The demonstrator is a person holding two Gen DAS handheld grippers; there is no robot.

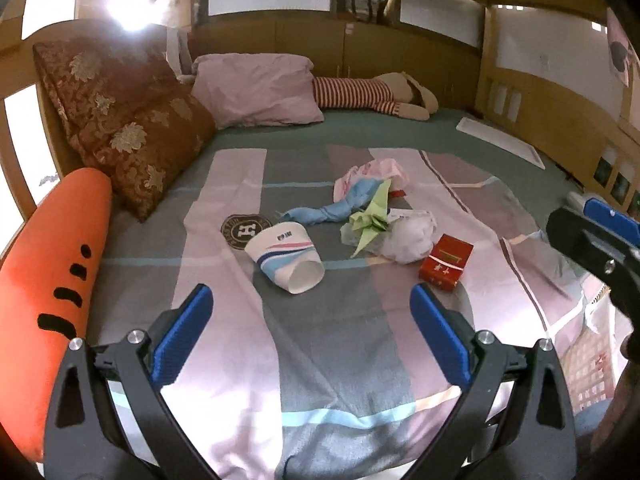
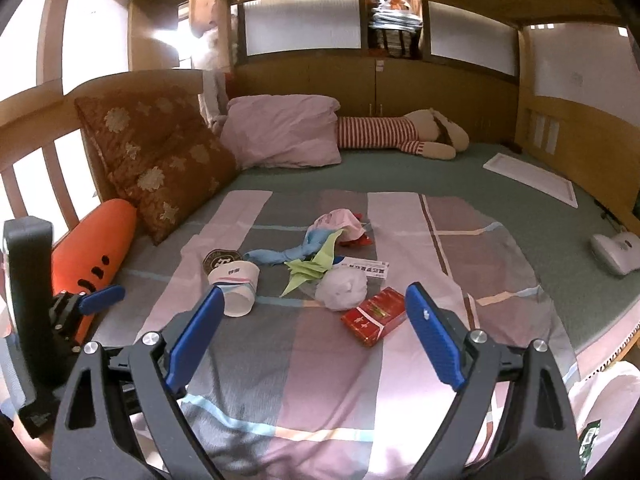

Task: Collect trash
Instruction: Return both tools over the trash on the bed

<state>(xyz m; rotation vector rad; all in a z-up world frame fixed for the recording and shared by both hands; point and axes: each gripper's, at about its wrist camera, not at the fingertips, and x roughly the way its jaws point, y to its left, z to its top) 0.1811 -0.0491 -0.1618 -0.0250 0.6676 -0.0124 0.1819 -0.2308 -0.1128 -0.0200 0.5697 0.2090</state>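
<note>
Both grippers low, jaws wide.

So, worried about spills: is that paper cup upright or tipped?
Tipped. The paper cup lies on its side on the bedspread, open mouth facing the camera, nothing visible inside.

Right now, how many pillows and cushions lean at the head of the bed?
3. Two brown flowered cushions, one behind the other, lean on the left rail. One pink pillow lies beside them, next to the striped plush toy. Others may be hidden behind.
</note>
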